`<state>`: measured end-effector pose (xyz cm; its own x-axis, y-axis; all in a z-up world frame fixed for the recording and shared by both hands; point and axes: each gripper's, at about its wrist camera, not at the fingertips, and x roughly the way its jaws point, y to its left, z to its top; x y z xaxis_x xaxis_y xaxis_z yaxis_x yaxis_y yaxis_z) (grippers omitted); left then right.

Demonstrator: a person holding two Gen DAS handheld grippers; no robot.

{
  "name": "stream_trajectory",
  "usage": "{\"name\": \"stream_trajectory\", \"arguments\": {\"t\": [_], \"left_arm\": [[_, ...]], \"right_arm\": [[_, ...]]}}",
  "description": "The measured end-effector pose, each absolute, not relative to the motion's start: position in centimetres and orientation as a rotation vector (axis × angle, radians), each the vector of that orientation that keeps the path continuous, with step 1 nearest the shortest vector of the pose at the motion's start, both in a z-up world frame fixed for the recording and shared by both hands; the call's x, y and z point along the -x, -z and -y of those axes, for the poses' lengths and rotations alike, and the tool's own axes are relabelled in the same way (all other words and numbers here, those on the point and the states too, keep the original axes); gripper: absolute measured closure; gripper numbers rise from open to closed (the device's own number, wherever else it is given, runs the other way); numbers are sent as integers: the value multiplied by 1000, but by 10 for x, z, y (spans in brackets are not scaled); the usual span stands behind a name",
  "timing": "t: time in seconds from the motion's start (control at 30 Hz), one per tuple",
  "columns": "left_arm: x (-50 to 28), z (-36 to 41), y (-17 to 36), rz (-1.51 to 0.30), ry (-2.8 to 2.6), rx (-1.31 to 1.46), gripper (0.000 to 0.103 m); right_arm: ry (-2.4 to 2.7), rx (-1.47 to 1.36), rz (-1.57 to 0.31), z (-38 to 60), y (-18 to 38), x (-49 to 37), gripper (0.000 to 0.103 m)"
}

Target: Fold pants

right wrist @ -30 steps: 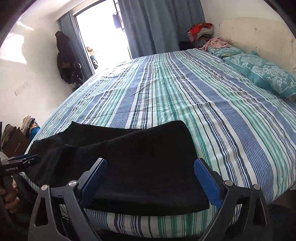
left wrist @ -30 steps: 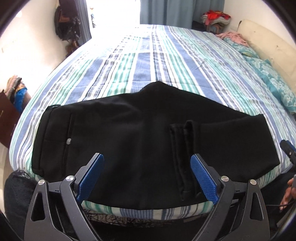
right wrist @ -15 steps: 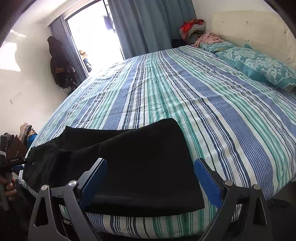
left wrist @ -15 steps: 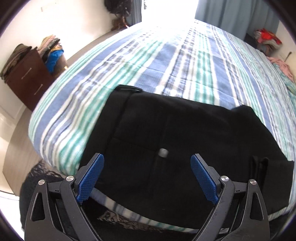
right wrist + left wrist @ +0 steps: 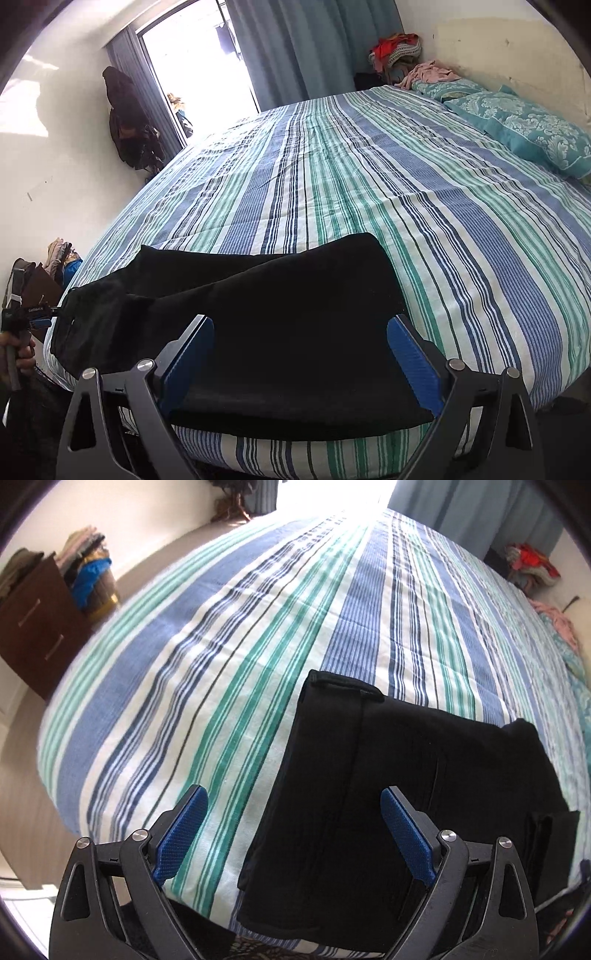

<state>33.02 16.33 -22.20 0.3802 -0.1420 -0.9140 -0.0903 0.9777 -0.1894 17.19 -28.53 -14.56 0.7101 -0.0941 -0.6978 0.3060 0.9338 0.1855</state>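
Black pants [image 5: 406, 797] lie folded along the near edge of a striped bed [image 5: 258, 635]. In the left wrist view my left gripper [image 5: 295, 830] is open above the waistband end, its right finger over the cloth and its left finger over bare sheet. In the right wrist view the pants [image 5: 280, 314] stretch leftward from the folded leg end. My right gripper [image 5: 301, 354] hangs open over that end, holding nothing. The left gripper [image 5: 27, 317] shows at the far left in a person's hand, by the waistband.
Teal pillows [image 5: 517, 122] lie at the bed's right side. A brown dresser [image 5: 33, 627] with stacked clothes stands left of the bed. Dark garments [image 5: 129, 122] hang on the wall by a bright doorway. A heap of clothes [image 5: 399, 48] sits in the far corner.
My left gripper has swung left, from over the middle of the pants to their waistband end. My right gripper has stayed over the leg end, drifting a little. Both remain open.
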Motion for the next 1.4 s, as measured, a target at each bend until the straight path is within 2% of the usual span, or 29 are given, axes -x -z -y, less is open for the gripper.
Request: {"name": "stream_trajectory", "arguments": {"t": [0.13, 0.27, 0.3, 0.33, 0.4, 0.43, 0.47, 0.5, 0.67, 0.9, 1.07, 1.13, 1.17, 1.27, 1.33, 1.4], "left_arm": [[-335, -157, 251, -1274, 193, 315, 7], [-324, -148, 254, -1255, 220, 351, 9], [-323, -148, 254, -1259, 226, 366, 19], [-323, -148, 252, -1270, 242, 389, 25], [-324, -149, 247, -1277, 228, 389, 49], [-322, -149, 242, -1280, 221, 380, 56], [-321, -149, 236, -1282, 202, 380, 68], [-320, -151, 229, -1287, 172, 392, 76], [-315, -146, 178, -1273, 166, 569, 84], [-290, -32, 98, -1170, 374, 485, 85], [-277, 80, 109, -1172, 498, 366, 85], [-273, 128, 130, -1214, 567, 312, 79], [-271, 150, 142, -1256, 615, 279, 68], [-255, 191, 167, -1382, 699, 179, 67], [-242, 185, 155, -1329, 734, 158, 64], [-232, 163, 134, -1231, 719, 117, 45]], "right_arm": [[226, -292, -763, 283, 148, -174, 8], [221, -276, -771, 279, 149, -176, 8], [219, -271, -770, 278, 149, -176, 8], [217, -266, -769, 277, 148, -176, 8], [211, -260, -767, 275, 148, -176, 8], [207, -260, -767, 275, 147, -177, 8], [203, -261, -766, 275, 147, -177, 8], [201, -262, -763, 274, 146, -177, 8], [186, -290, -735, 277, 141, -174, 8], [189, -343, -701, 287, 135, -169, 8], [217, -390, -686, 298, 134, -163, 8], [230, -399, -677, 303, 133, -159, 8], [236, -405, -672, 305, 132, -157, 8], [252, -433, -655, 313, 130, -150, 8], [265, -455, -640, 319, 129, -144, 8], [279, -478, -626, 326, 128, -137, 8]]}}
